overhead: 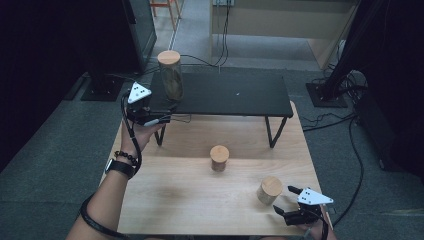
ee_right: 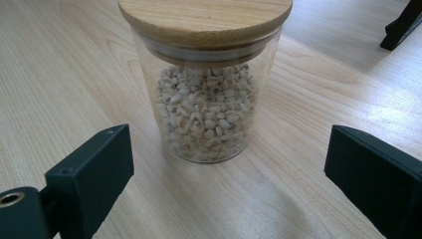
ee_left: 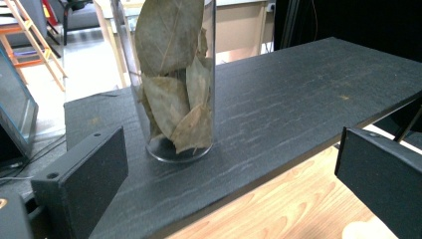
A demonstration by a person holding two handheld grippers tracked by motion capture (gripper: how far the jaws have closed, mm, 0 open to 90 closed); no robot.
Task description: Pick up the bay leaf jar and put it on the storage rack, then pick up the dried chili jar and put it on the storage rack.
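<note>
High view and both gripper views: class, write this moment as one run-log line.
left gripper: open, facing leaf jar on black shelf | right gripper: open, facing grain jar | third jar: untouched

A light wooden table (overhead: 200,200) stands on grey carpet (overhead: 50,165), and a low black shelf (overhead: 240,95) on slanted black legs sits across its far half. Beyond the shelf, cables (overhead: 200,60) trail over the floor toward a pale wooden counter (overhead: 280,20). Dark panels close in both sides of the room. Far off stands what may be an orange ladder (ee_left: 35,40). Soft light glances off the tabletop.
</note>
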